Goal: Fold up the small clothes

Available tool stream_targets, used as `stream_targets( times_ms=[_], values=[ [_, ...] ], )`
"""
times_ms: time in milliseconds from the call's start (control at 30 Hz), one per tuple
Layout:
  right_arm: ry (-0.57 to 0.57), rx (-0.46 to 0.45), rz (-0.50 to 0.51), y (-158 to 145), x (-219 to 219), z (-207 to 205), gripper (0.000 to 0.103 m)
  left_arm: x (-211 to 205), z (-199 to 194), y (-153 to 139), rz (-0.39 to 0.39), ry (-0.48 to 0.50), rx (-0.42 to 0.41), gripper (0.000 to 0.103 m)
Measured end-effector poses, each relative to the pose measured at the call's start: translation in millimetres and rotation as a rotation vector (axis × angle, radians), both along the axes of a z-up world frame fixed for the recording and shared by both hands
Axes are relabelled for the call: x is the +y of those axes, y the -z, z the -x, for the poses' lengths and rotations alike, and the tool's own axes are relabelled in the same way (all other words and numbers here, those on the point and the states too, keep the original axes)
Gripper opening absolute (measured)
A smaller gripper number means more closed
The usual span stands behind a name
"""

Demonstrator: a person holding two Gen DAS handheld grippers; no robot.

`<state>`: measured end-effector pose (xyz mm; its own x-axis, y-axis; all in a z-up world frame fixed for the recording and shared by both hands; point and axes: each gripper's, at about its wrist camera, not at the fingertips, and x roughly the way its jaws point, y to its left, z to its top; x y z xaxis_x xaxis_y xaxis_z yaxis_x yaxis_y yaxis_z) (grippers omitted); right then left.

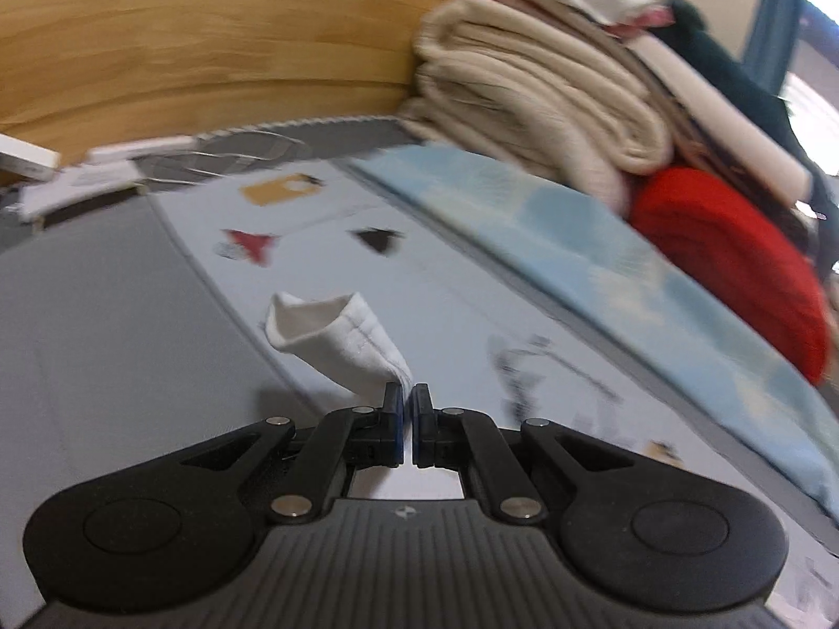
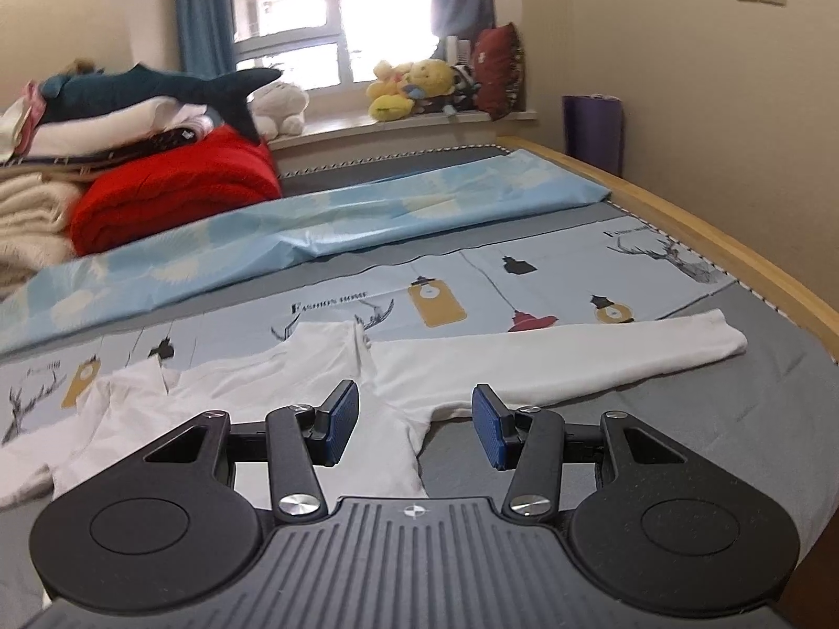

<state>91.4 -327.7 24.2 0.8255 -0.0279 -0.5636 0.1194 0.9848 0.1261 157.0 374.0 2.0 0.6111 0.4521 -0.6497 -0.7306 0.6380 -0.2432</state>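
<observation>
A small white long-sleeved top [image 2: 325, 367] lies spread on the bed, one sleeve [image 2: 603, 351] stretched out to the right. My right gripper [image 2: 415, 422] is open and empty, hovering just above the top near the armpit of that sleeve. In the left wrist view my left gripper [image 1: 408, 409] is shut on the white sleeve cuff [image 1: 335, 338] and holds it lifted above the printed sheet [image 1: 445, 283]. The cuff's open end points away from me.
A folded light-blue duvet [image 2: 314, 230] runs across the bed behind the top. A stack of beige, red and white blankets [image 2: 173, 183] with a shark plush [image 2: 157, 86] stands at the left. The wooden bed frame [image 2: 734, 246] runs along the right edge. A wooden headboard [image 1: 210, 42] rises ahead in the left wrist view.
</observation>
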Motion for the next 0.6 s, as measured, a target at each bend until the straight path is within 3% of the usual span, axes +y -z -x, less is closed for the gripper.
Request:
stream_targets(
  times_ms=[267,600],
  values=[
    [0.045,0.025,0.007,12.3,7.3,-22.2,0.050,-88.7,-46.9,-9.9,0.036,0.201,-0.010,0.002],
    [-0.106,0.019,0.017,7.0,83.6,-105.9,0.049,-186.7,-84.6,-11.3,0.068,0.358,-0.031,0.002]
  ],
)
